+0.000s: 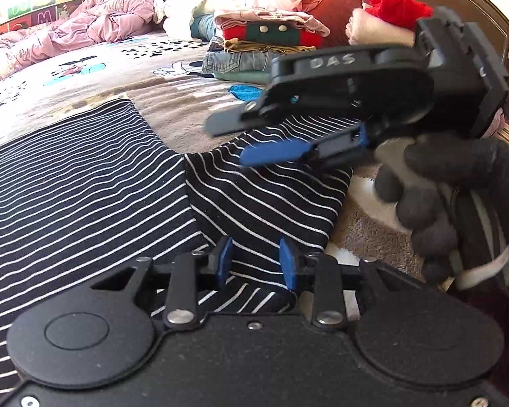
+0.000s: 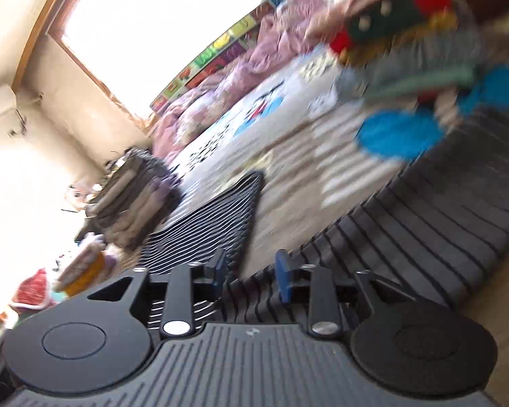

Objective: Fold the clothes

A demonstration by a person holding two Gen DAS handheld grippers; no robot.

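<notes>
Spread, the left claw (image 1: 256, 263) straddles a fold of the striped garment (image 1: 85, 183) lying on the bed (image 1: 173, 101). Beyond the garment's sleeve, the right claw (image 1: 251, 139) gapes, gripping nothing.

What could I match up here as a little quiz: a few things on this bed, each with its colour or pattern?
Things:
1. shirt under the left gripper
2. quilt bunched at the far side of the bed
3. sweater at the top right
4. jeans low in the folded stack

Colours:
A. faded blue
B. pink
C. black with thin white stripes
D. bright red

Pairs: 1-C, 2-B, 3-D, 4-A
</notes>
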